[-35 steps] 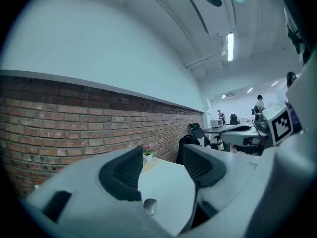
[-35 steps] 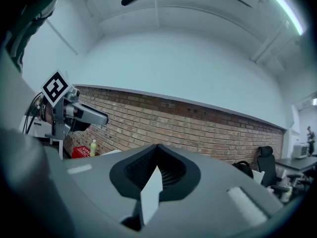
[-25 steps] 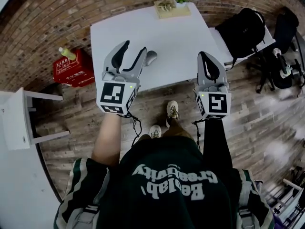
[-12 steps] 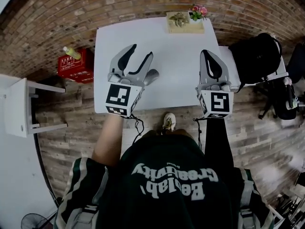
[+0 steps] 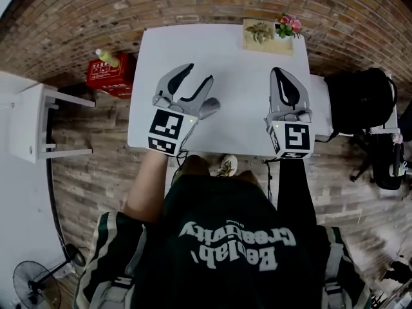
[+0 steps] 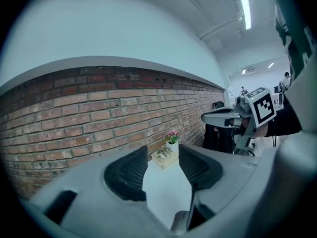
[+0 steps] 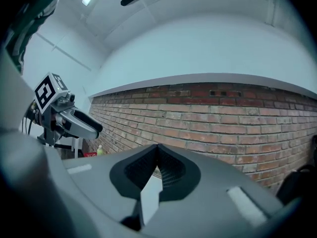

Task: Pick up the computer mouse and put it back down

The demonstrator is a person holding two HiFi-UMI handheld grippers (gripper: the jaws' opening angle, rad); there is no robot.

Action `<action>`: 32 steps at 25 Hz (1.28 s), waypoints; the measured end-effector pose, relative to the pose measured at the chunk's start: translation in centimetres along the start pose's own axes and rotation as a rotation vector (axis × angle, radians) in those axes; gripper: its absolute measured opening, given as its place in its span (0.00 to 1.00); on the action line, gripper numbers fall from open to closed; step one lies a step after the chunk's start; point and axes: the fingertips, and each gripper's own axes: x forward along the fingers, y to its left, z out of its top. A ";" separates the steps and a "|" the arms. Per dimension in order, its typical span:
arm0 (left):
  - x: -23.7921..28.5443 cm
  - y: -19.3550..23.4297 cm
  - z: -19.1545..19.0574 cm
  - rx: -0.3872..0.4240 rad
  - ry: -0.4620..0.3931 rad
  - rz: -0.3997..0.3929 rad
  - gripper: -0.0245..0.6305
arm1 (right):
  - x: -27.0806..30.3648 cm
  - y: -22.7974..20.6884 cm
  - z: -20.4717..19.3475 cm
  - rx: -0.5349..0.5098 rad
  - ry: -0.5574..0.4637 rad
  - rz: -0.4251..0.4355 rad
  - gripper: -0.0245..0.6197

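Left gripper (image 5: 197, 76) lower, beside mouse (image 5: 210, 106)

right gripper (image 7: 157, 148) jaws together, brick wall (image 7: 237, 128) beyond

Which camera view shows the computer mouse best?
The head view: the mouse lies on the white table, partly hidden behind the left claw. The left gripper view shows only a grey sliver at its bottom edge, probably the mouse. The right gripper view does not show it.
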 end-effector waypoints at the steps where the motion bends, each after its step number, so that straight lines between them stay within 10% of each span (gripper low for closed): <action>1: 0.2 0.1 -0.7 -0.003 0.023 -0.003 0.35 | 0.2 0.1 -0.2 0.005 0.002 0.007 0.06; 21: 3.3 -5.0 -18.5 -0.022 0.637 -0.408 0.54 | 1.4 0.6 -4.0 0.056 0.071 0.027 0.06; 32: 5.5 -6.0 -25.0 -0.017 0.861 -0.448 0.58 | 1.7 0.2 -5.8 0.076 0.100 0.006 0.06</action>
